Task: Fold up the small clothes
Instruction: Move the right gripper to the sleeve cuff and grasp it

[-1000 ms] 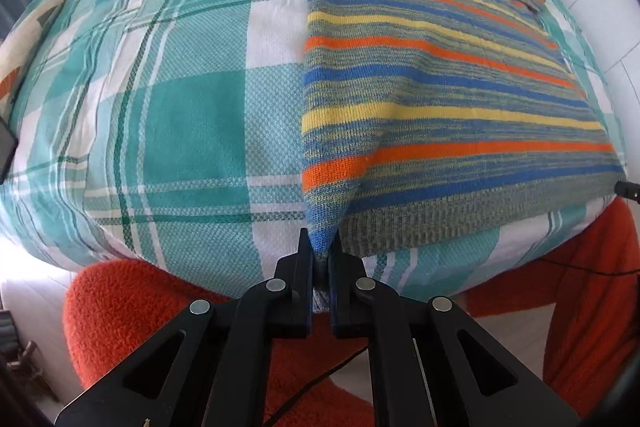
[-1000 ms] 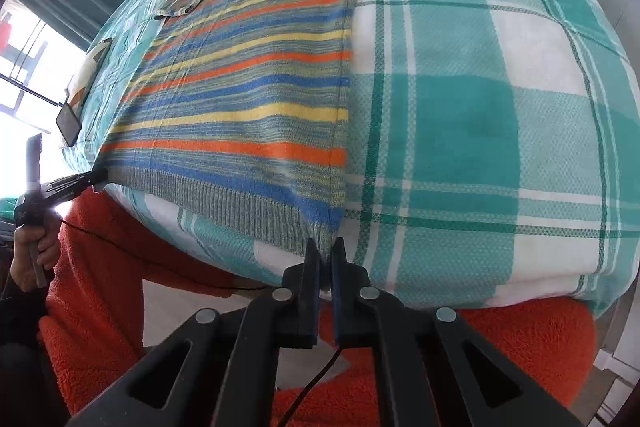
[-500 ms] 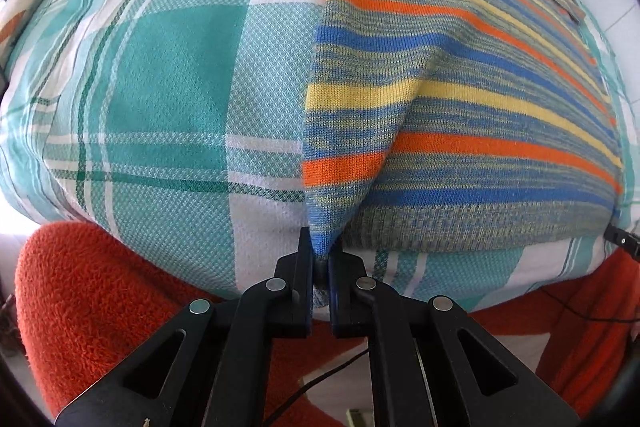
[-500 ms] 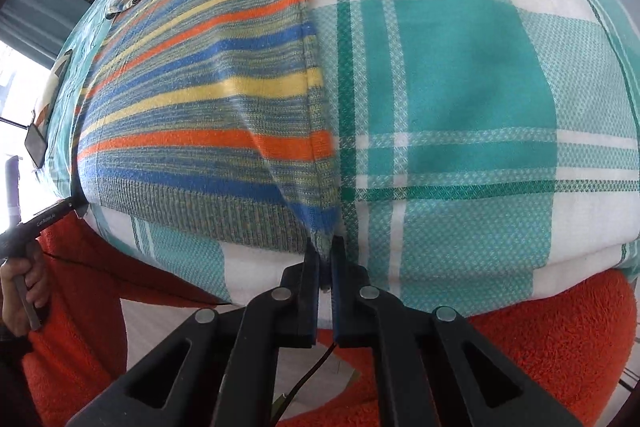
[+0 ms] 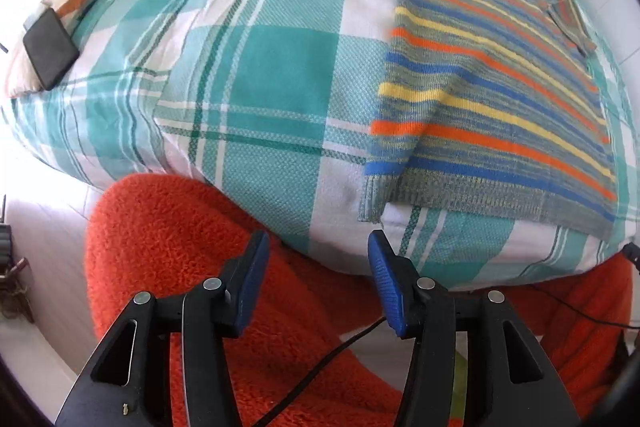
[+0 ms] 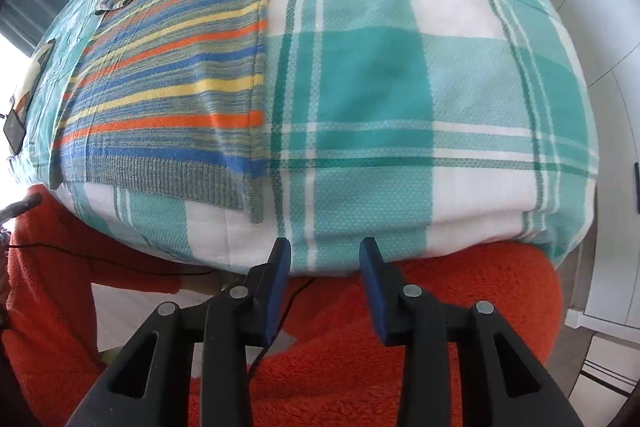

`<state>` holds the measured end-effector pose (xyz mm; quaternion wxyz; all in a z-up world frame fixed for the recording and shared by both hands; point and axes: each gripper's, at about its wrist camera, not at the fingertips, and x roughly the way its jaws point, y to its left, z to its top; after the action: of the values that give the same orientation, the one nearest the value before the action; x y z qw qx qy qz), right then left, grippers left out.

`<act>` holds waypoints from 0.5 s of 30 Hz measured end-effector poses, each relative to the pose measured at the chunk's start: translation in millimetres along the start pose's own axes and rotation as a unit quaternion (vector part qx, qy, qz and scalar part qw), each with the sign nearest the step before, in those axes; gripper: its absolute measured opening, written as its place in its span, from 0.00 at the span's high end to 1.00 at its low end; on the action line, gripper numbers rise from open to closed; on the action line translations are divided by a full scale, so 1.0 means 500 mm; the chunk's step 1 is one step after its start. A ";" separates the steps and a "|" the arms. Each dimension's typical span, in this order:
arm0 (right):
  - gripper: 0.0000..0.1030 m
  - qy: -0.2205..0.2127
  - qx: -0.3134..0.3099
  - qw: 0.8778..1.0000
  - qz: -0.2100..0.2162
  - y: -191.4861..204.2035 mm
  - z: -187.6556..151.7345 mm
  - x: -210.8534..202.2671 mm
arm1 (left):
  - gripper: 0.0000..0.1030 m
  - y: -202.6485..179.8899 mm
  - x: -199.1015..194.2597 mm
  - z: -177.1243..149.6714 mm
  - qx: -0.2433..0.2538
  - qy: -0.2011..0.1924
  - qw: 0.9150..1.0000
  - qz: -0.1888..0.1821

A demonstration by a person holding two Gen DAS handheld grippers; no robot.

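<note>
Striped knit sweater [image 5: 492,99] lies flat on plaid bedspread [image 5: 256,75], hem at near edge. My left gripper [image 5: 316,251] and right gripper [image 6: 324,255]: jaws opening, nothing between. Risk: hem corner slides off edge, spoiling alignment before fold.

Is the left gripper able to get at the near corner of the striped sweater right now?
Probably yes. The left gripper, jaws opening and empty, hangs just short of the striped sweater hem corner at the bed's edge, with nothing between them.

Bright daylight glares from the left; fisheye edges bend, slight blur.
</note>
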<state>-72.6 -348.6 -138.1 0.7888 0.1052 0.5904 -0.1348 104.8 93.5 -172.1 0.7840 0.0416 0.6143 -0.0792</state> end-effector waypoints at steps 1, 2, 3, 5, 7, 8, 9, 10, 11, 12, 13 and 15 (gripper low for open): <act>0.65 -0.015 0.001 1.000 -0.026 -0.013 0.007 -0.022 | 0.35 0.007 -0.030 0.008 -0.001 -0.023 1.000 0.008; 0.65 -0.030 0.001 0.999 -0.044 -0.021 0.017 -0.044 | 0.31 0.010 -0.057 0.022 -0.004 -0.047 0.999 0.015; 0.65 -0.049 -0.002 0.997 -0.056 -0.022 0.031 -0.068 | 0.25 0.008 -0.080 0.041 -0.008 -0.072 0.997 0.017; 0.64 -0.090 -0.016 0.994 -0.061 -0.004 0.063 -0.110 | 0.13 -0.007 -0.104 0.108 -0.017 -0.123 0.992 0.005; 0.57 -0.127 -0.035 0.990 -0.044 0.037 0.097 -0.139 | 0.09 -0.043 -0.107 0.147 -0.012 -0.150 0.989 -0.011; 0.51 -0.143 -0.045 0.988 -0.027 0.069 0.118 -0.146 | 0.09 -0.072 -0.098 0.173 -0.003 -0.160 0.987 -0.021; 0.46 -0.154 -0.054 0.987 -0.007 0.095 0.132 -0.147 | 0.09 -0.099 -0.088 0.183 0.010 -0.166 0.986 -0.028; 0.45 -0.160 -0.062 0.985 0.015 0.126 0.148 -0.141 | 0.09 -0.122 -0.072 0.186 0.021 -0.164 0.986 -0.029; 0.45 -0.161 -0.070 0.984 0.037 0.155 0.155 -0.128 | 0.09 -0.142 -0.047 0.190 0.031 -0.157 0.987 -0.031; 0.45 -0.156 -0.077 0.983 0.052 0.178 0.161 -0.110 | 0.09 -0.167 -0.022 0.188 0.042 -0.142 0.988 -0.034; 0.45 -0.146 -0.084 0.984 0.063 0.199 0.165 -0.085 | 0.09 -0.193 0.002 0.183 0.052 -0.122 0.991 -0.034; 0.45 -0.111 -0.088 0.987 0.077 0.231 0.160 -0.021 | 0.09 -0.221 0.060 0.154 0.076 -0.082 0.993 -0.027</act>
<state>35.5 -265.1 -104.6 0.8635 0.0645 0.4991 -0.0321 166.3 -29.9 -179.0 0.8239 0.0777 0.5411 -0.1498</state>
